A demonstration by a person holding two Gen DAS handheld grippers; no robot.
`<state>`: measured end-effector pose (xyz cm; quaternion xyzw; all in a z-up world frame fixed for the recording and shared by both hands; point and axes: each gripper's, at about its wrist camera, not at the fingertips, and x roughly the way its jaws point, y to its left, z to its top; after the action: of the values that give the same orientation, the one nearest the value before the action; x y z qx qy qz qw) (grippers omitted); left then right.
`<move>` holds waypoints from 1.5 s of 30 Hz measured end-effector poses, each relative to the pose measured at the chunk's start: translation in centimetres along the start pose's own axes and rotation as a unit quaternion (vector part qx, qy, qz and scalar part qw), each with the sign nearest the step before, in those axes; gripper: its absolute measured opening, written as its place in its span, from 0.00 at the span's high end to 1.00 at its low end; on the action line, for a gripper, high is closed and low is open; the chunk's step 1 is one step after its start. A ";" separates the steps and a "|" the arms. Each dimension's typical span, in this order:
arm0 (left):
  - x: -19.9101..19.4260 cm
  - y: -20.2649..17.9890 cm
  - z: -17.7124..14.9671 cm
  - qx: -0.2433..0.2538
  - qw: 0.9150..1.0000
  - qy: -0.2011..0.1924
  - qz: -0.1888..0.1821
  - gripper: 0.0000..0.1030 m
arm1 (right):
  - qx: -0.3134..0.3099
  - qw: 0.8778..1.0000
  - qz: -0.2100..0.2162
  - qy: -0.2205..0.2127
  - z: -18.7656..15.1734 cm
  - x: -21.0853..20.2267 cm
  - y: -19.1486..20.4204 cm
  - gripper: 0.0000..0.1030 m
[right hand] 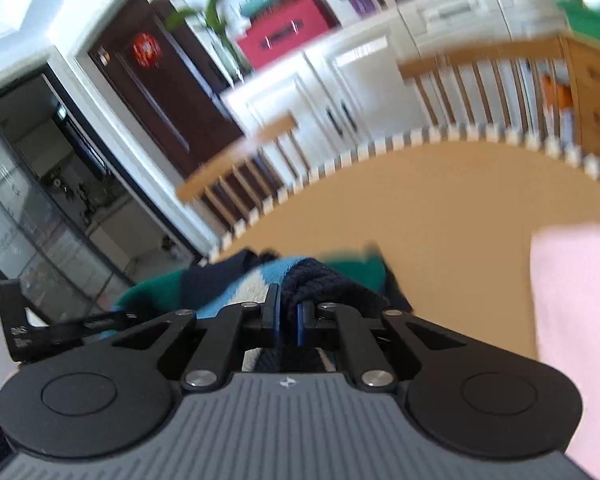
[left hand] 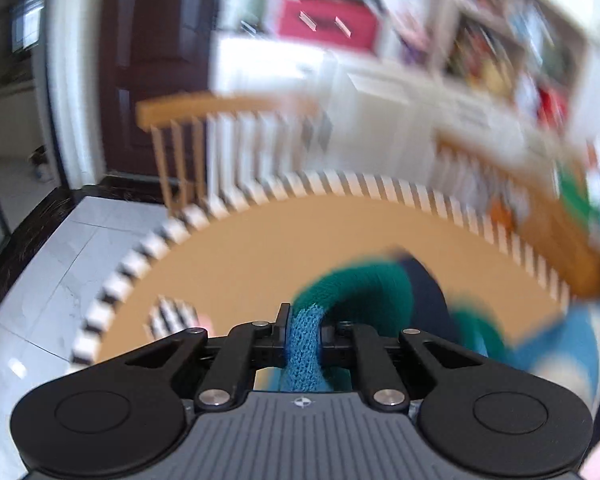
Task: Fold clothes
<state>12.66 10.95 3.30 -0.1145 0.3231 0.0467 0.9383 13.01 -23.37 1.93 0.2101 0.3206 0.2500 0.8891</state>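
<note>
A knitted sweater in green, navy, blue and cream (left hand: pixel 364 292) hangs over the tan table (left hand: pixel 259 252). My left gripper (left hand: pixel 304 330) is shut on a blue knitted fold of it, and the green part bulges just beyond the fingers. In the right wrist view my right gripper (right hand: pixel 287 322) is shut on a navy knitted part of the same sweater (right hand: pixel 328 284), which bunches in front of the fingers. The other gripper's black body (right hand: pixel 59 328) shows at the far left there. Both views are blurred by motion.
The table (right hand: pixel 440 208) has a black-and-white checked border. Wooden chairs (left hand: pixel 187 128) stand behind its far edge. A pink cloth (right hand: pixel 580 320) lies at the right. A small checked marker (left hand: pixel 171 316) sits on the table's left. White cabinets (right hand: pixel 340 92) and shelves stand behind.
</note>
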 end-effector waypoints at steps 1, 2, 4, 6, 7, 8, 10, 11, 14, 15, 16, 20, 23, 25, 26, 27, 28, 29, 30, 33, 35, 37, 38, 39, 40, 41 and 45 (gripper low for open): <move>-0.7 1.1 2.1 -0.033 0.999 -0.024 -0.006 0.90 | -0.010 1.000 -0.003 -0.021 1.9 -0.5 0.6 0.93; -1.9 1.9 3.9 -0.062 0.997 -0.053 -0.016 0.90 | -0.017 0.999 -0.006 -0.036 3.4 -0.8 1.0 0.93; -4.9 2.9 6.5 -0.091 0.988 -0.121 -0.017 0.90 | -0.020 0.999 -0.023 -0.029 3.1 -0.8 0.4 0.93; -6.9 4.1 8.0 -0.119 0.982 -0.147 -0.007 0.88 | -0.023 0.999 -0.039 -0.021 2.7 -0.8 -0.1 0.92; -6.9 4.9 8.4 -0.129 0.984 -0.127 -0.008 0.87 | -0.024 0.998 -0.047 -0.017 2.5 -0.8 -0.4 0.87; -6.4 5.8 8.6 -0.143 0.984 -0.102 -0.013 0.86 | -0.025 0.998 -0.056 -0.013 2.4 -0.8 -0.7 0.72; -4.1 7.8 8.1 -0.163 0.986 -0.043 -0.010 0.67 | -0.028 0.997 -0.072 -0.006 2.0 -0.8 -1.3 0.14; -2.7 8.7 7.3 -0.166 0.986 -0.019 0.011 0.65 | -0.029 0.996 -0.080 -0.002 1.9 -0.8 -1.5 0.11; 0.1 10.2 3.0 -0.152 0.984 0.021 0.086 0.65 | -0.033 0.994 -0.105 0.010 1.3 -0.8 -2.4 0.24; 0.6 10.4 1.3 -0.150 0.983 0.030 0.101 0.61 | -0.034 0.993 -0.113 0.013 1.2 -0.8 -2.7 0.24; 1.2 10.7 -0.3 -0.151 0.983 0.042 0.096 0.58 | -0.035 0.992 -0.121 0.017 1.0 -0.8 -3.0 0.24; 2.6 9.7 -5.5 -0.140 0.984 0.096 0.062 0.57 | -0.007 0.991 -0.117 0.071 -2.5 2.2 -4.4 0.24; 2.9 7.0 -7.5 -0.113 0.987 0.111 0.030 0.45 | 0.024 0.988 -0.115 0.103 -5.1 5.5 -5.5 0.25; 3.2 5.3 -8.9 -0.096 0.988 0.121 0.008 0.41 | 0.069 0.982 -0.111 0.135 -6.9 8.0 -6.3 0.31; 3.3 4.4 -9.6 -0.087 0.988 0.126 -0.002 0.41 | 0.097 0.979 -0.102 0.149 -8.0 9.1 -6.4 0.37; 3.6 3.5 -10.1 -0.081 0.988 0.133 -0.014 0.40 | 0.120 0.976 -0.089 0.156 -9.1 9.8 -6.5 0.39; 3.9 2.6 -10.7 -0.076 0.987 0.139 -0.025 0.40 | 0.133 0.976 -0.079 0.155 -9.7 10.6 -6.4 0.43; 4.4 1.9 -11.0 -0.072 0.986 0.144 -0.033 0.40 | 0.133 0.977 -0.077 0.149 -10.2 11.1 -5.9 0.46; 4.9 1.2 -11.5 -0.070 0.986 0.147 -0.038 0.39 | 0.132 0.978 -0.075 0.142 -10.7 11.6 -5.5 0.46; 5.1 -0.4 -12.0 -0.063 0.984 0.157 -0.051 0.37 | 0.154 0.978 -0.057 0.129 -10.8 13.3 -4.9 0.48; 5.2 -0.9 -11.8 -0.059 0.984 0.162 -0.053 0.36 | 0.167 0.977 -0.042 0.126 -10.6 13.8 -4.7 0.94; 4.7 -0.5 -11.6 -0.059 0.984 0.163 -0.051 0.36 | 0.153 0.983 -0.010 0.100 -9.8 12.7 -3.6 0.95; 4.4 -0.3 -11.5 -0.063 0.984 0.159 -0.052 0.35 | 0.137 0.987 0.012 0.080 -9.3 11.5 -2.8 0.95; 3.6 0.1 -11.3 -0.068 0.984 0.153 -0.057 0.34 | 0.121 0.990 0.038 0.066 -8.7 10.0 -1.8 0.95; 3.2 0.3 -11.0 -0.072 0.984 0.148 -0.062 0.33 | 0.105 0.991 0.064 0.053 -8.1 8.4 -0.8 0.95; 2.8 0.5 -10.7 -0.077 0.985 0.142 -0.068 0.33 | 0.089 0.991 0.088 0.047 -7.7 6.6 0.0 0.95; 0.6 0.3 -9.5 -0.080 0.984 0.112 -0.111 0.21 | -0.014 0.987 0.154 0.049 -7.1 -0.9 2.4 0.95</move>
<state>7.43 8.89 -4.33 -0.2288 0.4066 -0.0453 0.8833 6.88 -20.55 -1.35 0.2317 0.3246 0.3981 0.8261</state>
